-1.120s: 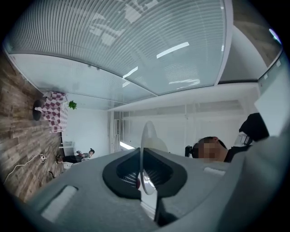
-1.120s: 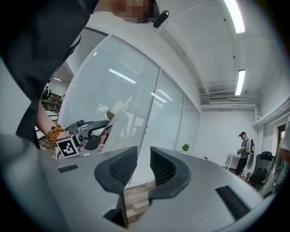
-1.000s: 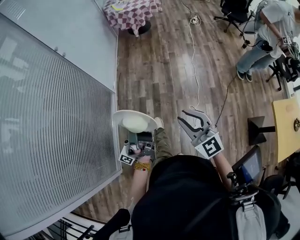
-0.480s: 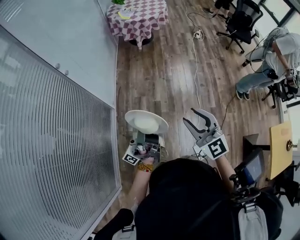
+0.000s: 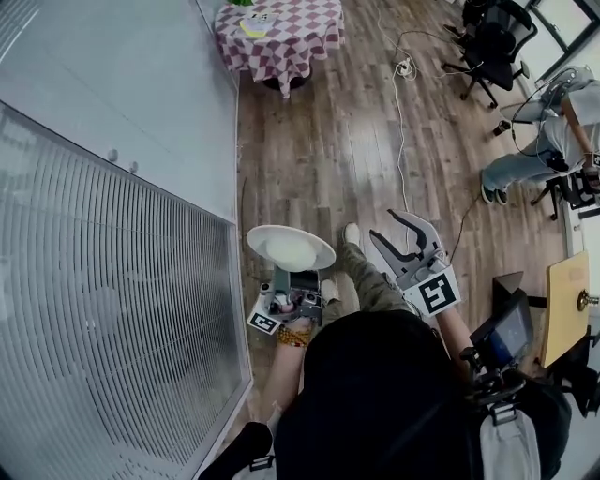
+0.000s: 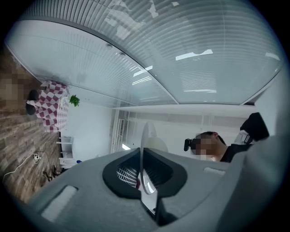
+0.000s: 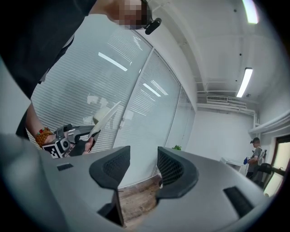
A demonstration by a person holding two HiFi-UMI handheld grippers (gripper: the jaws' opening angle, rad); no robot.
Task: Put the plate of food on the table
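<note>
A white plate (image 5: 291,248) with a pale mound of food is held level above the wood floor, my left gripper (image 5: 292,275) shut on its near rim. In the left gripper view the plate (image 6: 144,149) stands edge-on, pinched between the jaws of the left gripper (image 6: 141,174). My right gripper (image 5: 382,225) hangs beside it to the right, open; its jaws have just been opening with nothing between them. The right gripper view shows those empty jaws (image 7: 142,170) and the plate (image 7: 106,118) off to the left. A table with a checkered cloth (image 5: 281,28) stands far ahead.
A glass partition with blinds (image 5: 112,234) runs along the left. A cable and power strip (image 5: 405,67) lie on the floor. Office chairs (image 5: 492,42) and a seated person (image 5: 553,141) are at the far right, a wooden tabletop (image 5: 562,305) at the right edge.
Both grippers and the plate have been carried forward along the partition; the checkered table shows more fully at the top. The right gripper's jaws stand wider apart.
</note>
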